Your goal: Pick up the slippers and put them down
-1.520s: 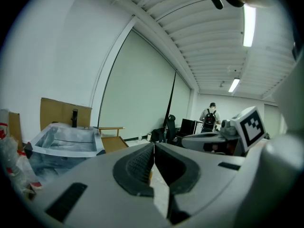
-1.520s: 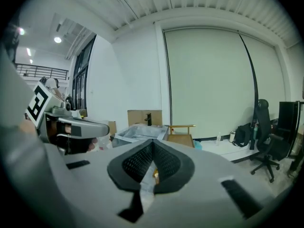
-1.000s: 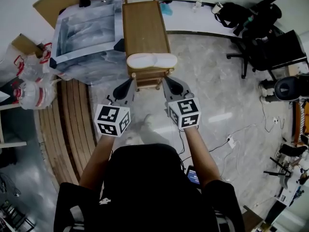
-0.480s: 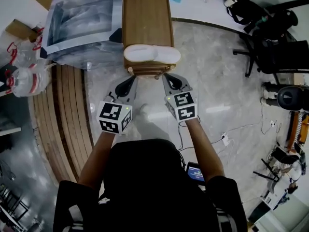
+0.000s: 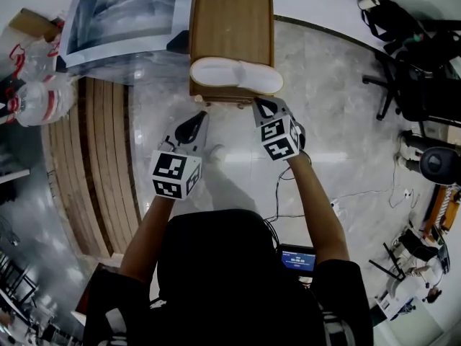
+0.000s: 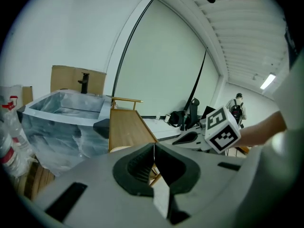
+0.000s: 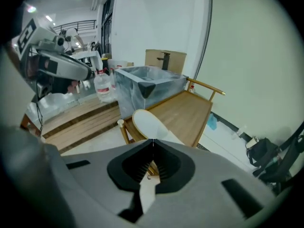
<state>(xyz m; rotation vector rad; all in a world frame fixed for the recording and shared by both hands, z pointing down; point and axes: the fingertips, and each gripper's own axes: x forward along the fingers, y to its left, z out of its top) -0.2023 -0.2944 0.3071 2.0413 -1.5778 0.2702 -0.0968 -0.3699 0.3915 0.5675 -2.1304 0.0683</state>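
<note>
A pair of white slippers (image 5: 236,76) lies side by side across the near end of a wooden bench (image 5: 230,20). My right gripper (image 5: 261,104) is shut with nothing in it, and its tips are just short of the slippers' right part. In the right gripper view the slippers (image 7: 147,123) lie right beyond the closed jaws (image 7: 153,141). My left gripper (image 5: 199,115) is also shut and empty, lower and to the left, short of the bench's near left corner. In the left gripper view the bench top (image 6: 126,129) stretches ahead of the closed tips (image 6: 153,146).
A plastic-wrapped basin (image 5: 122,13) stands left of the bench. Wooden slats (image 5: 101,157) lie on the floor at the left, with bagged bottles (image 5: 36,99) beyond them. An office chair (image 5: 425,71) and cables (image 5: 338,207) are at the right.
Both grippers have sunk and moved forward toward the bench's near end. The right one has gone further and rolled, and now sits close to the slippers. Both stayed shut.
</note>
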